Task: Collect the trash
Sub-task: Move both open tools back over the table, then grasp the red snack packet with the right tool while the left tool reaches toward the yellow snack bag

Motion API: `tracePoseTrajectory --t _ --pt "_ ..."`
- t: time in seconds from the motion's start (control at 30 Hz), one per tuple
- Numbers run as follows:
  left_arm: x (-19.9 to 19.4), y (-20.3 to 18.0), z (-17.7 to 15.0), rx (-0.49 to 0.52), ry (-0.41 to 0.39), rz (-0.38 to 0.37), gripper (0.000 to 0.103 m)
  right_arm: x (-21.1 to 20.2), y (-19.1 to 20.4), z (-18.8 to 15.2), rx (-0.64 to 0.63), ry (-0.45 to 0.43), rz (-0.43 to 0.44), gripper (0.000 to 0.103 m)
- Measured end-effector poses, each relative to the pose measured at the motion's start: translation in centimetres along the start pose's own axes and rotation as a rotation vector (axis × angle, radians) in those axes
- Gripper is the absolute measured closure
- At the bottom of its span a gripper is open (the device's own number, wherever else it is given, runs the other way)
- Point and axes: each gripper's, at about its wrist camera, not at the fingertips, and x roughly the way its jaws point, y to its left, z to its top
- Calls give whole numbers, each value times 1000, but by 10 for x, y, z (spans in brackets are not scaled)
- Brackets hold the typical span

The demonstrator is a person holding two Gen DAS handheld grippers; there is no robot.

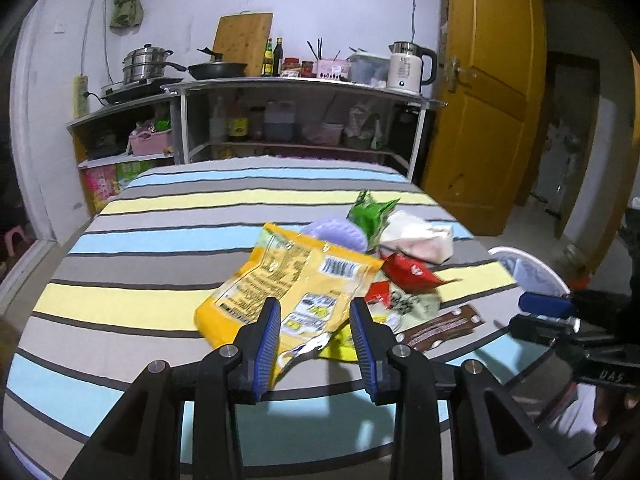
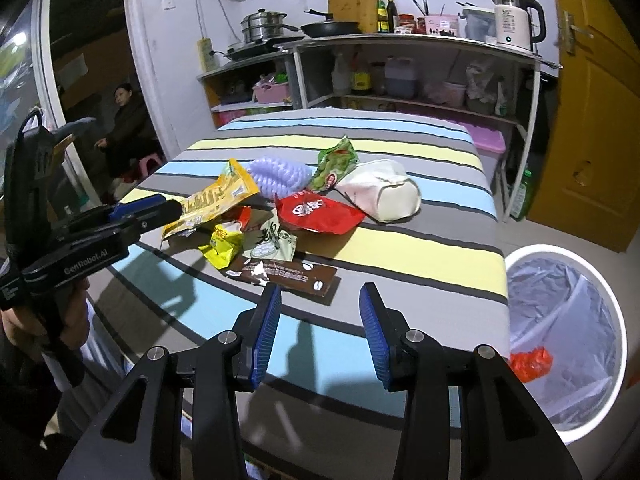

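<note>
Reaching toward the pile, your left gripper [image 1: 314,320] has its jaws spread around the yellow bag [image 1: 288,280], whether touching I cannot tell; the bag's long axis slants up from the striped table [image 2: 400,248]. Your right gripper [image 2: 320,312] hangs open just short of the brown wrapper [image 2: 288,274]. The bin [image 2: 568,320] stands past the table's right edge.

Your left gripper [image 1: 315,330] and right gripper [image 2: 320,316] look alike: glossy black plastic linkages with round silver screws at the pivots, and ribbed blue pads [image 2: 266,332] lining each finger. White "GenRobot.AI" lettering runs along the left one's body. Your left hand [image 2: 60,320] shows bare skin below a dark sleeve.
</note>
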Motion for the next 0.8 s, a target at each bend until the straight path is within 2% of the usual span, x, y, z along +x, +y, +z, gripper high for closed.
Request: tracePoseTrajectory --t 0.3,0.5,0.63,0.7,0.8 --pt "10 -1 -15 60 40 1 67 13 6 7 -17 13 -5 61" --pt "17 0 -18 81 60 51 67 25 11 15 -35 22 -22 61" --pt "21 4 -18 68 71 57 67 35 13 21 -68 24 -48 61" --pt "22 4 -18 71 71 56 77 41 15 26 -92 27 -67 61" --pt "22 5 -17 70 69 48 83 48 16 31 -125 31 -80 61"
